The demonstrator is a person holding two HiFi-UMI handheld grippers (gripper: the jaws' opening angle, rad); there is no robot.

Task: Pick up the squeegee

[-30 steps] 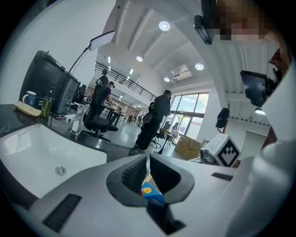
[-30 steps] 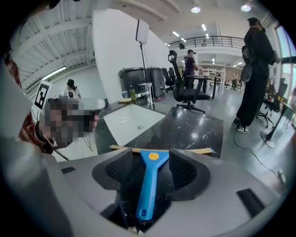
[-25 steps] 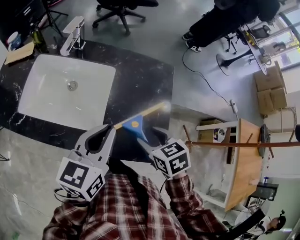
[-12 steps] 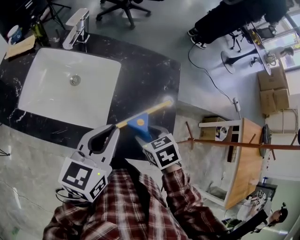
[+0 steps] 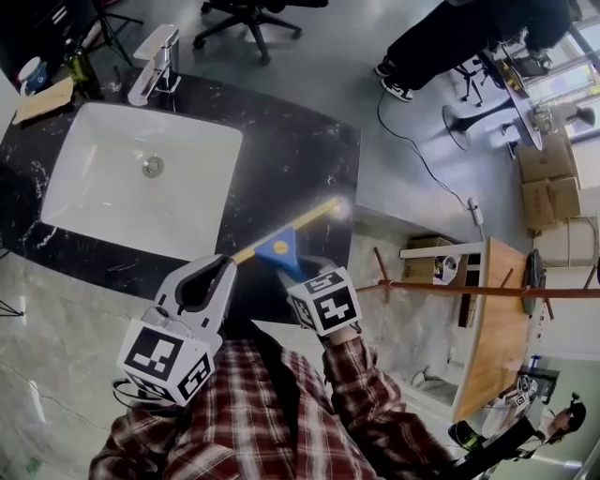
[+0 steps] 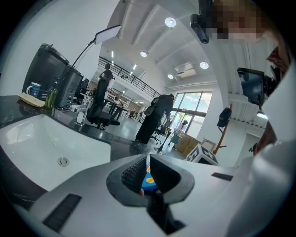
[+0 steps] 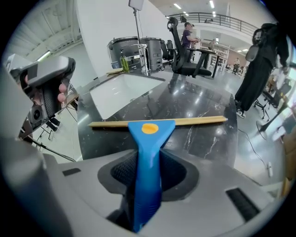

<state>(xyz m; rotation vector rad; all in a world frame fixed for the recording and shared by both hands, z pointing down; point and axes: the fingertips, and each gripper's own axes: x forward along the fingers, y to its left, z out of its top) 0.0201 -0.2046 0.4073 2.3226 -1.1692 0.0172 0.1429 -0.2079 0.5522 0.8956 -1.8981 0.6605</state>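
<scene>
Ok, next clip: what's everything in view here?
squeegee: one, blue handle with tan blade, lying on the counter right of the sink
counter: one, black marble, under the grippers
sink: one, white, set into the counter
faucet: one, chrome, at the sink's far edge
mug: one, blue and white, counter's far left corner
office chair: one, black, on the floor beyond the counter
left gripper: one, grey, shut, empty
right gripper: one, grey, jaws closing on the squeegee's handle
</scene>
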